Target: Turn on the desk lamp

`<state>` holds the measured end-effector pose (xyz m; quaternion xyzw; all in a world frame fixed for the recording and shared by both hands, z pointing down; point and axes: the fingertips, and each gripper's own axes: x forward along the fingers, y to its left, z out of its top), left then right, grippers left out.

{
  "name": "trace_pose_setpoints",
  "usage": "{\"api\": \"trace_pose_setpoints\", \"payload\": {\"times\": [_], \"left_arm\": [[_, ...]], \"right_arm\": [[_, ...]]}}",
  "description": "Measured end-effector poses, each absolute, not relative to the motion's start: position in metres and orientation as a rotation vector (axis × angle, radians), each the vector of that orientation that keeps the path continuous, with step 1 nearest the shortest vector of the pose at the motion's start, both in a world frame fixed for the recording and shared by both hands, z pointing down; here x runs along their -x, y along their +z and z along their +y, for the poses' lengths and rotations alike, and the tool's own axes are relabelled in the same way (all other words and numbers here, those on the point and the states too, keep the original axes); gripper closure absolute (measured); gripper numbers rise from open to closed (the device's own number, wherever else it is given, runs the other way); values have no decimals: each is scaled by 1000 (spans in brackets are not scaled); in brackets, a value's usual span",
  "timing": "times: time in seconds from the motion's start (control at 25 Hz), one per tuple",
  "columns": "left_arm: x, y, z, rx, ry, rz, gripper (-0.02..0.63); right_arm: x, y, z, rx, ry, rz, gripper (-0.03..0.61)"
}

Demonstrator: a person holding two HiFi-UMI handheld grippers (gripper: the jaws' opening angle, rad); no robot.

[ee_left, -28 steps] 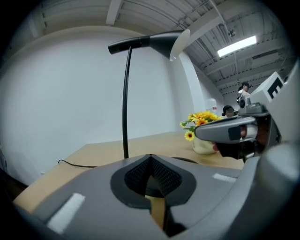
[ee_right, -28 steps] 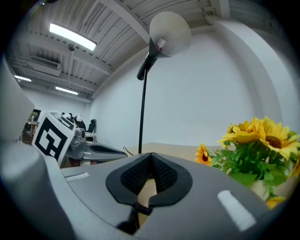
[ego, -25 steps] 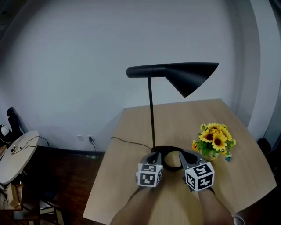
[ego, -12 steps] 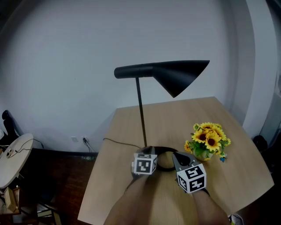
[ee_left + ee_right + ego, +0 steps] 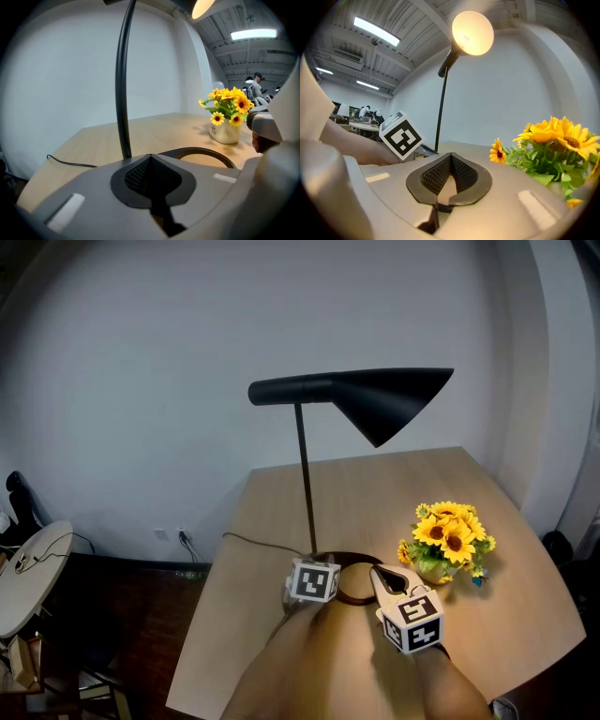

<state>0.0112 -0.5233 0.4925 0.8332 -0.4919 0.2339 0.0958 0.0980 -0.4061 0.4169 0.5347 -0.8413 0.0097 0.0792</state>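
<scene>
Left gripper (image 5: 315, 563), closed, shifted to desk lamp (image 5: 375, 399) base; right gripper (image 5: 378, 576) closed; its view alone shows lit bulb (image 5: 473, 33).

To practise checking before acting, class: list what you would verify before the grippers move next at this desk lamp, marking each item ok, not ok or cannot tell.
1. Lamp lit: ok. The bulb glows under the shade.
2. Left gripper empty: ok. Its jaws are together with nothing between them.
3. Right gripper empty: ok. Its jaws are together on nothing.
4. Left gripper off the lamp base: cannot tell. It sits right at the base, beside the pole.
5. Sunflower pot safe: ok. It stands upright, beside the right gripper and apart from it.
6. Cord out of the way: ok. It runs off to the left of the grippers.
</scene>
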Motion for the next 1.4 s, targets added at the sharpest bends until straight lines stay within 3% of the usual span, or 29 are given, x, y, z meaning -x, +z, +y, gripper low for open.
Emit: {"api": "trace_pose_setpoints", "payload": {"times": [0.68,1.4], "left_arm": [[-11,474,-514,-2538,633,-1515,617],[-13,411,-419,-2674,349,-1548,617]], "right_arm": [[-97,418,-405,-1596,38,-2513,578],[-103,423,-389,-1619,118,-2465,578]]}}
